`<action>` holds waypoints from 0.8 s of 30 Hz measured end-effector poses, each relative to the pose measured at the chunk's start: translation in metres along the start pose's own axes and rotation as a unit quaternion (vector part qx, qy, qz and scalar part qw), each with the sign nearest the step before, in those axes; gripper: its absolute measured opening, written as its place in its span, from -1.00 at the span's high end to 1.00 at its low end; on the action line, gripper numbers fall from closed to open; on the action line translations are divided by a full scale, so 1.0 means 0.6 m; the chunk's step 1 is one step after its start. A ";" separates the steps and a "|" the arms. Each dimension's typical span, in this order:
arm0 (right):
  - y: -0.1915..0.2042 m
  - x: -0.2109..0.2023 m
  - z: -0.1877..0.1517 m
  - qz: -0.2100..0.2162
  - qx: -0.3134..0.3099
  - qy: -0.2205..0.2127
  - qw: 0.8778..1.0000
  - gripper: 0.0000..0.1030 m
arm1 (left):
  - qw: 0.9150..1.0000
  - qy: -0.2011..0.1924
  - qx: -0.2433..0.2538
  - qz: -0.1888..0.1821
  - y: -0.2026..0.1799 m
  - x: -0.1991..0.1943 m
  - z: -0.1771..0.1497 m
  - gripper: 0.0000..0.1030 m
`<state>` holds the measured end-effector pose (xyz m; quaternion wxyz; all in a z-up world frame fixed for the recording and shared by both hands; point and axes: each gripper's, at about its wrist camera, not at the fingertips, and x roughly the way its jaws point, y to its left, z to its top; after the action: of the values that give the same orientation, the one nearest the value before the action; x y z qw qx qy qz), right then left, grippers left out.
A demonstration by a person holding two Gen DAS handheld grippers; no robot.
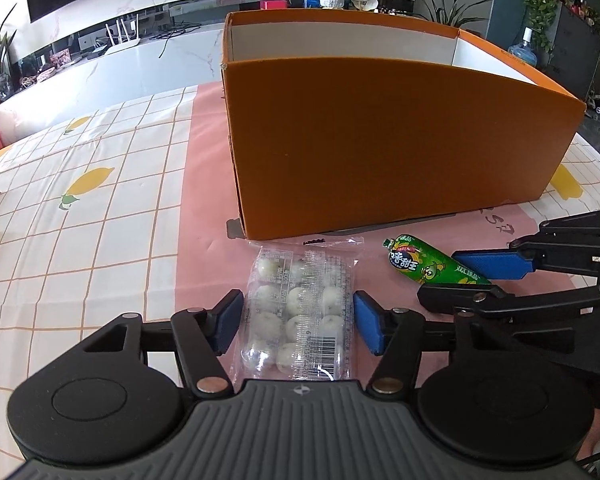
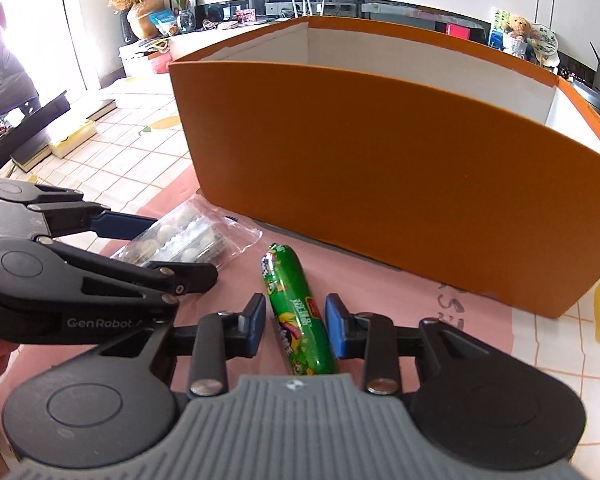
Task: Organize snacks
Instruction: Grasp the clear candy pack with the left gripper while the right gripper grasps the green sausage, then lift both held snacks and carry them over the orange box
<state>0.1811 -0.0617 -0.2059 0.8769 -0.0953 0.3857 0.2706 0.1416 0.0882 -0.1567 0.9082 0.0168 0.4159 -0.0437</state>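
Two snacks lie on the pink mat (image 1: 204, 184) in front of me, each one between a pair of blue-padded fingers. My left gripper (image 1: 298, 322) straddles a clear plastic packet of small white round sweets (image 1: 296, 312); its pads stand close against the packet's long edges, left and right, but I cannot tell whether they press the wrapper. No earlier view is at hand, so I only say the jaws stand moderately apart around it. My right gripper (image 2: 296, 326) brackets a green foil-wrapped sausage stick (image 2: 300, 312) that points away from it, tip toward the box; the pads sit nearly together, just beside its sides, and whether they actually pinch it I cannot tell. From the left wrist view, the right gripper (image 1: 466, 278) reaches in from the right with the sausage stick (image 1: 428, 264) between its fingers. Just ahead of both grippers stands a tall orange cardboard box with a white interior (image 1: 380, 144), open at the top, its near wall close behind the two snacks. The mat lies over a checked tablecloth with yellow lemon prints (image 1: 88, 208).
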 end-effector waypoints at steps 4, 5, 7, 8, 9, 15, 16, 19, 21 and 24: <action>0.010 -0.002 -0.003 -0.013 -0.015 0.002 1.000 0.54 | 1.000 -0.002 -0.012 0.003 0.001 -0.004 0.000 -0.18; 0.010 -0.004 -0.004 -0.014 -0.014 0.002 1.000 0.55 | 1.000 -0.003 -0.015 0.003 0.001 -0.006 -0.001 -0.17; 0.007 -0.004 -0.005 -0.015 -0.007 0.003 1.000 0.57 | 1.000 -0.003 -0.020 0.005 0.002 -0.009 -0.003 -0.15; 0.006 -0.006 -0.006 -0.014 -0.002 0.004 1.000 0.58 | 1.000 -0.002 -0.023 0.005 0.002 -0.011 -0.004 -0.15; 0.002 -0.008 -0.007 -0.013 0.005 0.006 1.000 0.59 | 1.000 0.000 -0.026 0.006 0.003 -0.012 -0.005 -0.15; -0.005 -0.022 -0.007 -0.023 0.036 0.009 0.999 0.61 | 0.997 0.006 -0.071 -0.008 0.019 -0.030 -0.008 -0.14; -0.006 -0.027 -0.008 -0.028 0.037 0.009 0.999 0.61 | 0.997 0.005 -0.074 -0.010 0.020 -0.036 -0.008 -0.14; -0.006 -0.046 -0.008 -0.035 0.040 0.001 0.999 0.61 | 0.997 -0.001 -0.079 -0.017 0.019 -0.055 -0.005 -0.14; -0.007 -0.060 -0.007 -0.038 0.040 -0.006 0.998 0.61 | 0.996 -0.008 -0.084 -0.024 0.017 -0.070 -0.001 -0.14; -0.003 -0.087 -0.006 -0.044 0.039 -0.019 0.998 0.61 | 0.996 -0.020 -0.086 -0.028 0.013 -0.096 0.007 -0.14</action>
<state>0.1509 -0.0854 -0.1705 0.8983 -0.0727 0.3747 0.2178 0.1081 0.0993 -0.1102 0.9128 -0.0737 0.4001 -0.0341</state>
